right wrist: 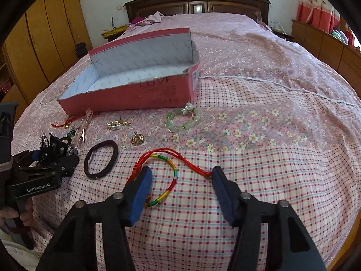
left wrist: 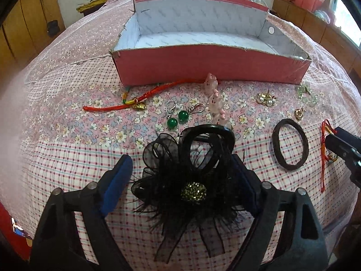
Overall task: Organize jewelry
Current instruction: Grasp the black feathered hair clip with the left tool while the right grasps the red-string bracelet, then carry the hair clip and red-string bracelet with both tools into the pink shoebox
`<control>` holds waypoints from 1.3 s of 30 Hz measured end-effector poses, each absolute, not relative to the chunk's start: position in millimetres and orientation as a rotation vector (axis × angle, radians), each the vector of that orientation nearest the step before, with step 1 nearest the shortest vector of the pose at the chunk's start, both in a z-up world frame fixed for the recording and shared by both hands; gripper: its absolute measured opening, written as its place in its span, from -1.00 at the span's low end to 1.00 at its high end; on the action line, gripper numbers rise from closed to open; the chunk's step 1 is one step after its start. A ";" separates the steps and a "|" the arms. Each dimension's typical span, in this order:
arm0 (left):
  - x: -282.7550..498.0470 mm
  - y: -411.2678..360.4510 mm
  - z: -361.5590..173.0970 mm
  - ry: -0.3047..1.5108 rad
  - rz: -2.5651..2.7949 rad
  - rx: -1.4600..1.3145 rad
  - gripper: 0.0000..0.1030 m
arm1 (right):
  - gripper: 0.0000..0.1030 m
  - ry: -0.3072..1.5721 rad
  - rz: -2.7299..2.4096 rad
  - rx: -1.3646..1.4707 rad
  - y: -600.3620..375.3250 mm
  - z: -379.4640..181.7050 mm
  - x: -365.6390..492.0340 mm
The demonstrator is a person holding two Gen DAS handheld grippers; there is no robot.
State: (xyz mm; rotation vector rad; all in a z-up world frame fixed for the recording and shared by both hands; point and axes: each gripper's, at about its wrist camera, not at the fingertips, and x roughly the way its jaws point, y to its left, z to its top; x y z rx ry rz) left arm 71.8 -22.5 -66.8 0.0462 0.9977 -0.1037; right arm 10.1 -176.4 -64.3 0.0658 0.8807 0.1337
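Bed (right wrist: 259, 135), covered by a pink floral and checked sheet; jewelry laid out along its near part.

Box (left wrist: 209, 65): pink cardboard, white lining, top open, nothing seen inside; stands on the sheet just beyond the row of jewelry.

Left gripper (left wrist: 180, 169): blue-padded jaws spread to either side of a black feather hair clip (left wrist: 182, 180). The left pad stands clear of it; the right pad is partly hidden by the feathers, so contact there cannot be told. The clip rests on the sheet, its gold sequined centre facing up.

Right gripper (right wrist: 179, 176): jaws apart, astride a red cord bracelet (right wrist: 162, 169) with a red, yellow and green braided section. The cord lies loose on the sheet between the pads, its ends close by both tips; not pinched.

Further items, left to right in the left wrist view:
- red cord with gold charm (left wrist: 135, 102), near the box's left corner
- green bead earrings (left wrist: 178, 116), a pair
- pink clear hair clip (left wrist: 215, 99)
- pearl earrings (left wrist: 266, 100)
- small gold piece (left wrist: 299, 113)
- pale green bead bracelet (left wrist: 307, 94), beside the box's right corner
- dark brown hair tie (left wrist: 290, 144), near right
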 end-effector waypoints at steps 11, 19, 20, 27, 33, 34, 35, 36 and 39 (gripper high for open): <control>55.5 -21.2 -61.0 0.955 -0.134 0.056 0.05 | -0.83 0.886 0.180 0.064 -167.6 -68.9 5.6; 39.3 -4.9 -44.9 0.922 -0.153 0.040 0.04 | -0.87 0.844 0.195 0.076 -166.7 -57.8 -3.9; 37.3 -3.7 -43.2 0.917 -0.156 0.040 0.04 | -0.87 0.837 0.196 0.075 -166.5 -55.6 -5.4; 18.9 5.2 -21.4 0.869 -0.188 0.023 0.04 | -0.87 0.774 0.206 0.062 -163.1 -34.6 -15.5; 11.4 12.7 -2.9 0.839 -0.196 0.012 0.04 | -0.87 0.725 0.221 0.047 -158.1 -16.7 -22.4; 16.5 7.7 -1.1 0.838 -0.197 0.010 0.04 | -0.87 0.719 0.224 0.047 -157.5 -14.1 -23.1; 18.7 6.6 0.8 0.838 -0.197 0.009 0.04 | -0.87 0.711 0.228 0.046 -156.9 -10.7 -23.6; 18.8 7.7 4.2 0.835 -0.197 0.004 0.04 | -0.87 0.703 0.232 0.044 -156.3 -7.2 -23.8; 23.9 10.1 13.9 0.821 -0.197 -0.001 0.04 | -0.87 0.685 0.236 0.043 -155.5 1.0 -23.9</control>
